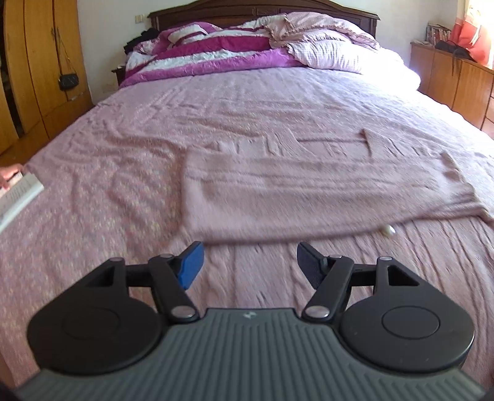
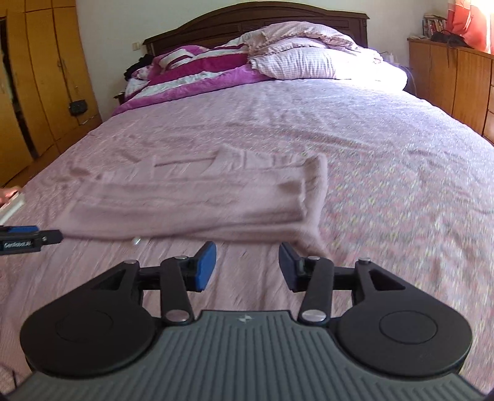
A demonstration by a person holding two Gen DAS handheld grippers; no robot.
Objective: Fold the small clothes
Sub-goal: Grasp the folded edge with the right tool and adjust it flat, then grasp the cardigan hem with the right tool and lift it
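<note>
Claws, left and right, both spread, empty; garment ahead, bead beside.

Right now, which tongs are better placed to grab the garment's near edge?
Right, probably. The right tongs are open with the garment corner just beyond them; the left tongs, also open, face a straight hem farther ahead.

Daylight floods in from about two o'clock in both views, blowing out the far right edge of the bed to near white and washing the curtain orange-pink. The bedspread is evenly lit, with soft shadows in its wrinkles. Motion blur smears the pink garment and the cloth toward six o'clock. Fisheye distortion bows the wardrobe at nine o'clock and the cabinet at three o'clock.
</note>
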